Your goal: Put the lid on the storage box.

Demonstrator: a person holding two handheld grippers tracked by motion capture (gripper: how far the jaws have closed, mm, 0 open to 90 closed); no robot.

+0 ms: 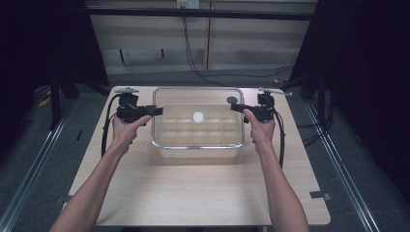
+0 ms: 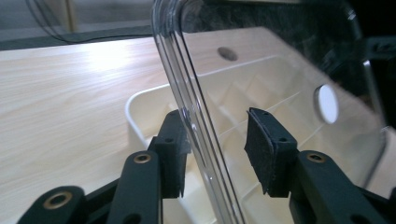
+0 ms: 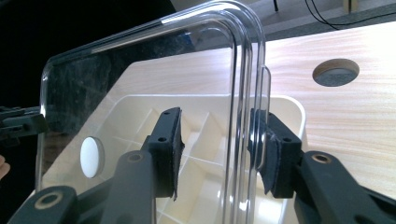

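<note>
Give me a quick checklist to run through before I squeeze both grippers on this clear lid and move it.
1. Left gripper straddles the clear lid edge: ok, the rim runs between its open jaws.
2. Right gripper straddles the opposite edge: ok, also open.
3. Pads touching the lid: cannot tell; each gripper's outer pad sits close to the rim, the inner one stands clear.
4. Grippers level with each other: ok in the high view, both sit mid-way along the short sides.
5. Lid lined up over the divided box: cannot tell.
6. Cables clear of the lid: ok, they trail back along the forearms.
</note>
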